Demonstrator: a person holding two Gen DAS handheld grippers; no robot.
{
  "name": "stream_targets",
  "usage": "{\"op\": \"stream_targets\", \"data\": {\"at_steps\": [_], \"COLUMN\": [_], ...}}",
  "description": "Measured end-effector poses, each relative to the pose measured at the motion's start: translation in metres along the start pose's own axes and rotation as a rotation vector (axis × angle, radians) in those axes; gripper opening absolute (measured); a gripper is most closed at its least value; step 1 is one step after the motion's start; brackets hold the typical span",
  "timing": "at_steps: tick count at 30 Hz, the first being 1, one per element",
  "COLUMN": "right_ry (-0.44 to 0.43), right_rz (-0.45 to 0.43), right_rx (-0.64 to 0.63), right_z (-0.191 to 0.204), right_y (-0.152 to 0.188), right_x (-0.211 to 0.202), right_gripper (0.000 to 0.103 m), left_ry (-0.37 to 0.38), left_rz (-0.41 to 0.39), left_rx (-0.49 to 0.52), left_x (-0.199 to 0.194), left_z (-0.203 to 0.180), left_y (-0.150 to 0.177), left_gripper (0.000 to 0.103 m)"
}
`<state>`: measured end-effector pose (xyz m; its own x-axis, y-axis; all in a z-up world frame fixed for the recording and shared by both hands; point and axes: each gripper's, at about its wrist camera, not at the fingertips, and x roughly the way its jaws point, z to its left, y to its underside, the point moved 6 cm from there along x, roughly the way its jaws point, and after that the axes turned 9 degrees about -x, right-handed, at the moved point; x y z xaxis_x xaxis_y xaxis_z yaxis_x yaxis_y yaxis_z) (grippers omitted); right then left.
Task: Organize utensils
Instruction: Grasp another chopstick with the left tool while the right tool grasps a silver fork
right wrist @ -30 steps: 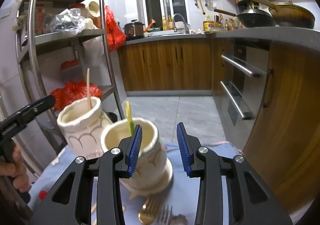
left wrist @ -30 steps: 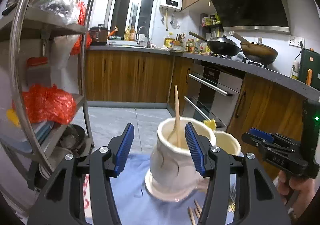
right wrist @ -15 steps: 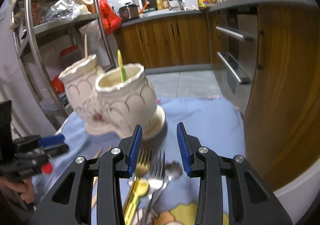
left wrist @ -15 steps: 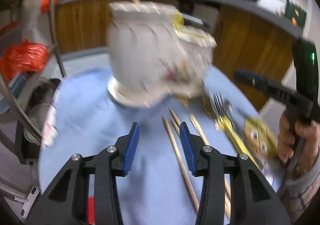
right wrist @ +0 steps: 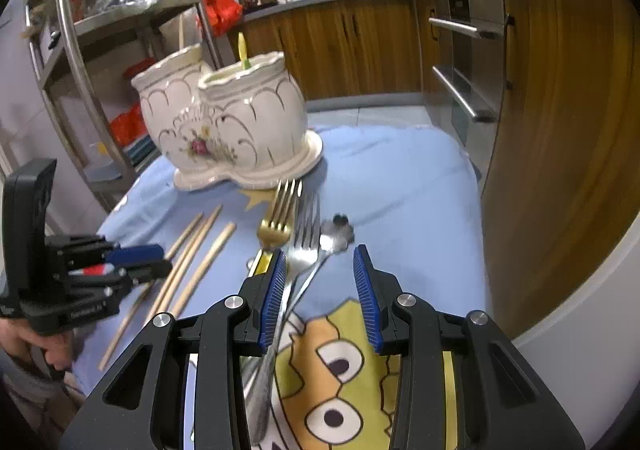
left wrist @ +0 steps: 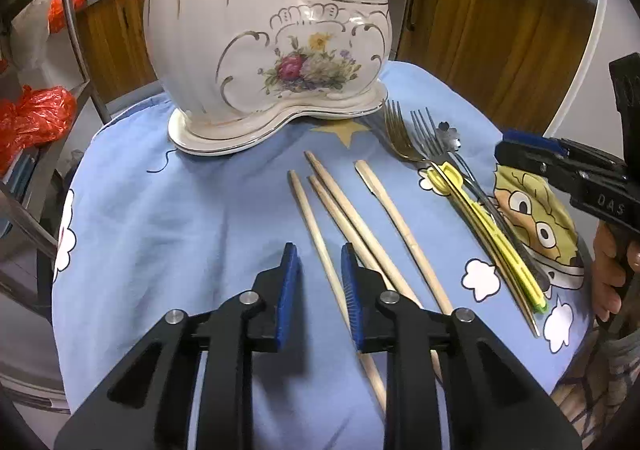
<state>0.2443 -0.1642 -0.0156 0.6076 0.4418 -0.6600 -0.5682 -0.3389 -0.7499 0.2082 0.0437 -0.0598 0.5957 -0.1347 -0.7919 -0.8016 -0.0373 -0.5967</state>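
The left gripper [left wrist: 316,282] hangs low over the blue cloth [left wrist: 160,230], its jaws closing. The leftmost chopstick [left wrist: 310,218] runs between them, but the pads do not yet press on it. Three more chopsticks [left wrist: 360,218] lie just to the right, two of them touching along their length. All four point toward the holder [left wrist: 256,50] at the far side of the cloth.

The right gripper [right wrist: 320,286] stands half spread above the metal cutlery. A gold fork [right wrist: 278,218], a silver fork [right wrist: 306,234] and a flower-ended spoon [right wrist: 338,228] lie bunched, their handles running under the left jaw. A yellow utensil [left wrist: 480,222] lies alongside them. Nothing is pinched here.

Handling, as judged: the chopsticks appear light, stiff and thin. On soft cloth one may roll or sink, so the pads should close across the shaft near its middle. Its neighbours lie close and could be dragged along. The metal pieces are heavier and smooth. They overlap, so one handle should be taken singly, at mid-length, to avoid tipping.

The holder looks ceramic, glazed and breakable. It has two cups; one chopstick [right wrist: 181,32] stands in the left cup and a yellow-green utensil [right wrist: 243,50] in the right. Items should go in gently, without knocking the rim.
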Motion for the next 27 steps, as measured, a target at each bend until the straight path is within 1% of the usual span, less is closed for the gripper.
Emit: {"op": "stream_targets", "data": {"at_steps": [3, 6, 10, 17, 18, 19, 20, 21, 23, 27], "right_ry": [-0.006, -0.011, -0.014, -0.035, -0.030, -0.027, -0.030, -0.030, -0.021, -0.011], "right_rz": [0.020, 0.045, 0.074, 0.120, 0.130, 0.138, 0.141, 0.142, 0.135, 0.124], "right_rx": [-0.009, -0.035, -0.064, -0.118, -0.125, -0.131, -0.135, -0.143, -0.150, -0.139], "right_z": [0.004, 0.010, 0.015, 0.027, 0.028, 0.029, 0.029, 0.030, 0.030, 0.025], "right_y": [0.004, 0.007, 0.008, 0.012, 0.012, 0.013, 0.013, 0.013, 0.013, 0.013], "right_x": [0.003, 0.008, 0.012, 0.020, 0.021, 0.023, 0.024, 0.024, 0.023, 0.019], "right_gripper": [0.037, 0.036, 0.028, 0.028, 0.025, 0.019, 0.017, 0.013, 0.011, 0.006], "left_ry": [-0.014, -0.011, -0.021, -0.033, -0.035, -0.038, -0.042, -0.045, -0.047, -0.052], "left_rz": [-0.003, 0.002, 0.001, -0.001, -0.001, -0.001, -0.002, -0.002, -0.002, -0.006], "left_rx": [0.002, -0.015, -0.034, -0.029, -0.028, -0.027, -0.025, -0.025, -0.025, -0.035], "left_x": [0.001, 0.000, -0.001, -0.002, -0.003, -0.002, -0.003, -0.003, -0.004, -0.006], "left_z": [0.002, 0.008, 0.017, 0.020, 0.017, 0.018, 0.017, 0.018, 0.015, 0.018], "left_y": [-0.001, -0.003, -0.004, -0.004, -0.004, -0.004, -0.004, -0.004, -0.003, -0.004], "left_gripper": [0.015, 0.010, 0.009, 0.009, 0.009, 0.009, 0.009, 0.009, 0.007, 0.006]}}
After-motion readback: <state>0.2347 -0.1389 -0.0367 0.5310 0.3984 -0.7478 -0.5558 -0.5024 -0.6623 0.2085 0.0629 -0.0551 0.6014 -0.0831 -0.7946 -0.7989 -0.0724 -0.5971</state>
